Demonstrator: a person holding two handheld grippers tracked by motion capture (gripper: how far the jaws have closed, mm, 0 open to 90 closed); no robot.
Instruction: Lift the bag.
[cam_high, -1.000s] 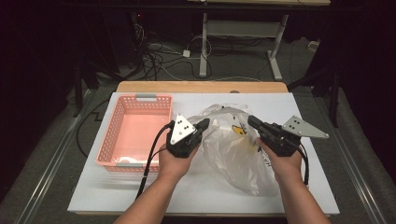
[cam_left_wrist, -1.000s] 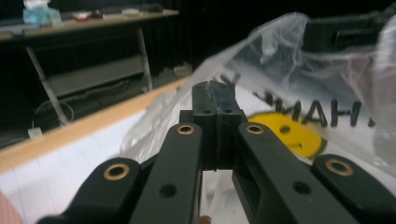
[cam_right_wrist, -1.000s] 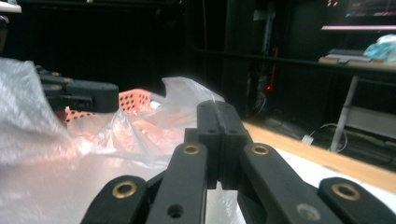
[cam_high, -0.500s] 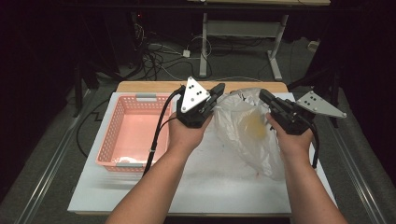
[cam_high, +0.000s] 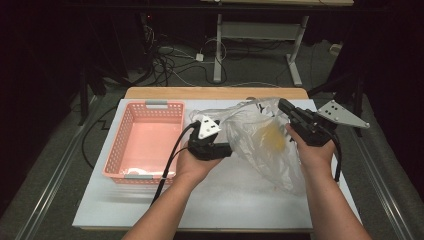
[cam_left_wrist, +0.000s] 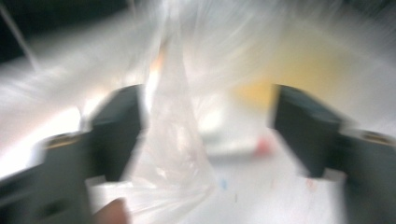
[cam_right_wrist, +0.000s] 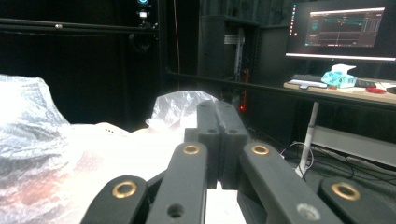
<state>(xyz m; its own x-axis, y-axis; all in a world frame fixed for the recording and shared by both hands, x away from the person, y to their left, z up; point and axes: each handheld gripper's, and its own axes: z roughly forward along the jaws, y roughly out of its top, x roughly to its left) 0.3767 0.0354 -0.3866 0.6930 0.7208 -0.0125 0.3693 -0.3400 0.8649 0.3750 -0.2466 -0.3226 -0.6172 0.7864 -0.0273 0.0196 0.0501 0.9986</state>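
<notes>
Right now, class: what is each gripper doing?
Left gripper: jaws have just been opening; a fold of the plastic bag hangs loose between them.
Right gripper: shut on the bag's edge.

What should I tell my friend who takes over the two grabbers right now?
Left gripper: jaws open, just been opening; a fold of the clear crinkly plastic bag hangs between them, unpinched.
Right gripper: shut on the bag's top edge, holding it up over the white table.
Things: a yellow item sits inside the bag; the pink slotted plastic basket stands left of it, empty.
Done: bag lifted.
Left: probably regrip the bag and get the yellow item out, maybe into the basket.
</notes>
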